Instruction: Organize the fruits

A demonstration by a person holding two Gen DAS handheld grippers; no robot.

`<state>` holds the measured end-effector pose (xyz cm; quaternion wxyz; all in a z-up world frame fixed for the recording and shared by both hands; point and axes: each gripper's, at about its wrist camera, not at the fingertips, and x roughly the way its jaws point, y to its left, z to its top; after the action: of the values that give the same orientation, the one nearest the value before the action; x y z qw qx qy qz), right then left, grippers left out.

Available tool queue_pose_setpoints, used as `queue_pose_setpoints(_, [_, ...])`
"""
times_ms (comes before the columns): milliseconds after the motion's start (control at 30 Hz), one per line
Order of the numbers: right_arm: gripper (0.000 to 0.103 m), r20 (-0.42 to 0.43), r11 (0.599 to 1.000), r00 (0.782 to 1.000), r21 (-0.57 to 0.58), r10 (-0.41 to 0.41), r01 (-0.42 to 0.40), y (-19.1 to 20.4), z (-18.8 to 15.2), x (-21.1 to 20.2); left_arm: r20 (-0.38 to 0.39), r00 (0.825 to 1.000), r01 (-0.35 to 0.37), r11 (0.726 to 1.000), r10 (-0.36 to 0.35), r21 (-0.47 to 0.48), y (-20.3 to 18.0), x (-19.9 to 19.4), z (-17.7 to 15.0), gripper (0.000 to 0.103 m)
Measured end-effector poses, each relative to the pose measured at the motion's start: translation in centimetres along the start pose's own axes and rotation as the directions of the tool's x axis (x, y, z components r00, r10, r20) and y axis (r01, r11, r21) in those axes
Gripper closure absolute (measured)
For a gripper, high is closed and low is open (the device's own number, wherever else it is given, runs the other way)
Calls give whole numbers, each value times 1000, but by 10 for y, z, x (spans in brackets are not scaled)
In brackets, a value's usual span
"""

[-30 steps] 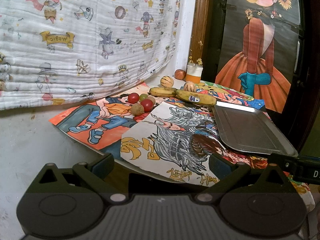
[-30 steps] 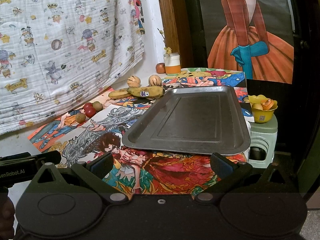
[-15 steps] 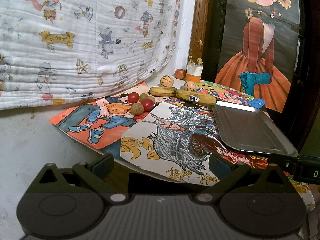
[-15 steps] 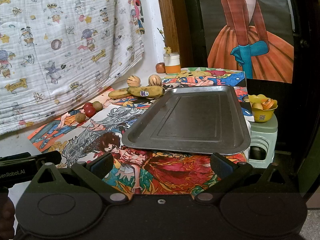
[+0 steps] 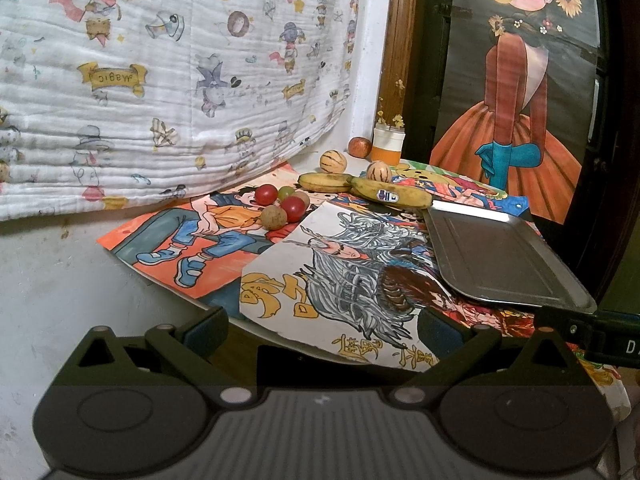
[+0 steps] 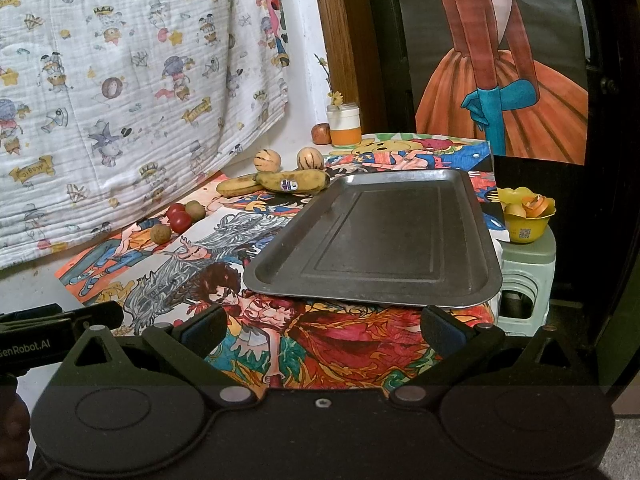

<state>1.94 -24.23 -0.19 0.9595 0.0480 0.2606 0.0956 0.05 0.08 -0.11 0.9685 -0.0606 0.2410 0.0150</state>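
An empty metal tray [image 6: 384, 240] lies on the poster-covered table; it also shows in the left wrist view [image 5: 500, 256]. Behind it lie two bananas [image 6: 292, 181] [image 5: 390, 196], two striped round fruits [image 6: 268, 160] [image 5: 333, 161], and a cluster of small red, green and brown fruits [image 6: 180, 220] [image 5: 282, 206]. An apple [image 6: 321, 134] sits by the wall. My left gripper [image 5: 324, 328] is open and empty at the table's near edge. My right gripper [image 6: 324, 326] is open and empty in front of the tray.
A white and orange jar [image 6: 344, 128] stands at the back by the apple. A yellow bowl [image 6: 526, 216] sits on a green stool [image 6: 524, 280] right of the table. A patterned cloth [image 5: 160, 80] hangs on the wall at the left.
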Motion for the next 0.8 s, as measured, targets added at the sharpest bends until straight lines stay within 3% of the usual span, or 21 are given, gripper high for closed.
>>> queue_pose_setpoints(233, [0,5,1000,1000,-21,5,-5,2,-2,5,1,1000,-3,1000,3,1,-1,0,-1,0])
queue_pose_setpoints(400, [0,14,997,999,-75,31,-30,7,15,8,6,1000,-3,1000,3,8,0,0,1,0])
queue_pose_setpoints(567, [0,-5,987,995,-128,97,-96,14,37,21,15,1000,-16,1000,15,15,3,8,14,0])
queue_pose_setpoints(800, [0,-118,966,968,-111,221,-234,17,77,56,23,998,-54,998,53,34,11,21,27,0])
